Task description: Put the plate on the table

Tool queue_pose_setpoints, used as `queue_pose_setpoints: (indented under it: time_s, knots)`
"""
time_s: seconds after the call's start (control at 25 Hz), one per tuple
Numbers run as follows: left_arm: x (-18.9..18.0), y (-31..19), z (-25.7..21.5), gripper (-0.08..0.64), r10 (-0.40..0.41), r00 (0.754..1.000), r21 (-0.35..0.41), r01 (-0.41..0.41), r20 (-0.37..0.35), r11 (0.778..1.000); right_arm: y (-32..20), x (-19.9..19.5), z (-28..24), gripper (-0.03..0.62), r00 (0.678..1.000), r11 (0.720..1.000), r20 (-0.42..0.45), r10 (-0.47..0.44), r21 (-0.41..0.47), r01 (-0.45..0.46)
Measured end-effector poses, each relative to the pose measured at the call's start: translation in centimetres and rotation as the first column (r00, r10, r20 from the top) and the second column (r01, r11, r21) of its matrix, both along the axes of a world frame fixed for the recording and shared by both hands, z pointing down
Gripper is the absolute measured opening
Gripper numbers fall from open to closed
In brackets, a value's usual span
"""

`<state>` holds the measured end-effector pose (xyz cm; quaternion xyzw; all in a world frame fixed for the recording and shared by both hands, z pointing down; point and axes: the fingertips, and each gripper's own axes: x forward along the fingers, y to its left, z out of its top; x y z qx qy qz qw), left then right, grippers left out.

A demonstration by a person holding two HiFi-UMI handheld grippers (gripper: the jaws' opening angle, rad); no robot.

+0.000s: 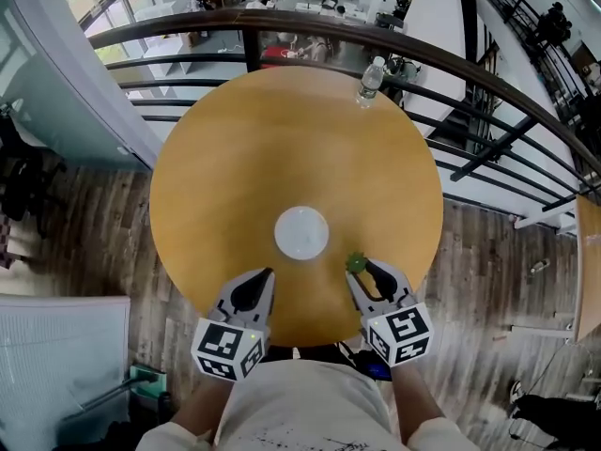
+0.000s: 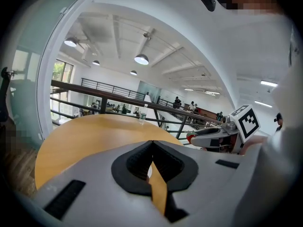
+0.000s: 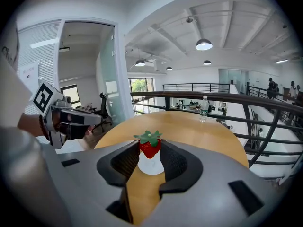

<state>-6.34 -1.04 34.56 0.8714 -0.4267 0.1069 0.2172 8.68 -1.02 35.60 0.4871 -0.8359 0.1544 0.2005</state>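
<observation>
A small white plate [image 1: 301, 233] lies flat on the round wooden table [image 1: 225, 158], a little in from its near edge. My right gripper [image 1: 362, 269] hovers just right of the plate, shut on a red strawberry [image 3: 149, 146] with a green leafy top [image 1: 356, 263]. In the right gripper view the plate [image 3: 150, 166] shows on the table right behind the berry. My left gripper [image 1: 268, 272] hangs over the near edge, below and left of the plate. Its jaws meet at the tips [image 2: 152, 143] with nothing between them.
A clear water bottle [image 1: 371, 80] stands at the table's far right edge. A dark metal railing [image 1: 282, 26] curves round the far side, with a drop to a lower floor beyond it. Wooden flooring [image 1: 84, 242] surrounds the table.
</observation>
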Motion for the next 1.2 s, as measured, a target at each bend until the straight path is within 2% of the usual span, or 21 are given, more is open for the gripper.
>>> queue_pose_setpoints:
  time_s: [0.6, 0.84, 1.2]
  knots:
    - [-0.7, -4.3, 4.0, 0.023, -0.034, 0.999, -0.045, 0.035, 0.02, 0.998, -6.3, -1.6, 5.5, 0.152, 0.996, 0.996, -0.049, -0.069, -0.058, 0.066]
    - [-0.4, -5.4, 6.6, 0.023, -0.019, 1.0, -0.092, 0.021, 0.019, 0.996, -8.2, -3.2, 9.0, 0.152, 0.994, 0.991, -0.055, -0.099, -0.097, 0.094]
    - [-0.2, -6.9, 9.4, 0.023, 0.0, 0.998, -0.116, 0.007, 0.057, 0.993, -10.4, -4.2, 14.1, 0.152, 0.989, 0.981, -0.087, -0.122, -0.163, 0.107]
